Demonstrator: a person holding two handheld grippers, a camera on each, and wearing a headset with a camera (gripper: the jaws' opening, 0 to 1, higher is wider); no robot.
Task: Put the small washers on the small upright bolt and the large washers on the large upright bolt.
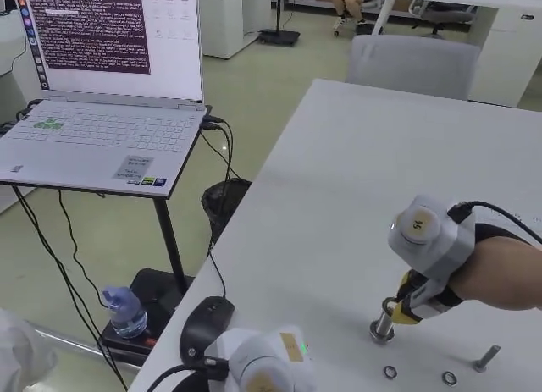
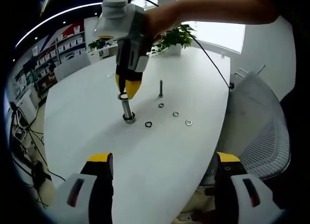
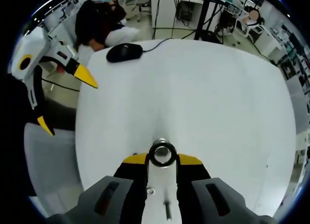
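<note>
My right gripper [image 1: 396, 311] is shut on a large washer [image 3: 162, 154] and holds it right over the top of the large upright bolt [image 1: 381, 328] on the white table. In the left gripper view the washer [image 2: 123, 96] rings the tip of that bolt [image 2: 128, 110]. The small upright bolt [image 2: 161, 88] stands just beyond it. Several small washers [image 2: 176, 113] lie flat on the table around the two bolts. My left gripper [image 2: 164, 161] hangs open and holds nothing, back at the table's near edge.
A black mouse [image 1: 207, 320] with its cable lies at the table's near corner. An open laptop [image 1: 102, 129] sits on a stand to the left, off the table. A grey chair [image 1: 415, 62] stands at the far edge, and a mesh chair [image 2: 256, 127] is beside the table.
</note>
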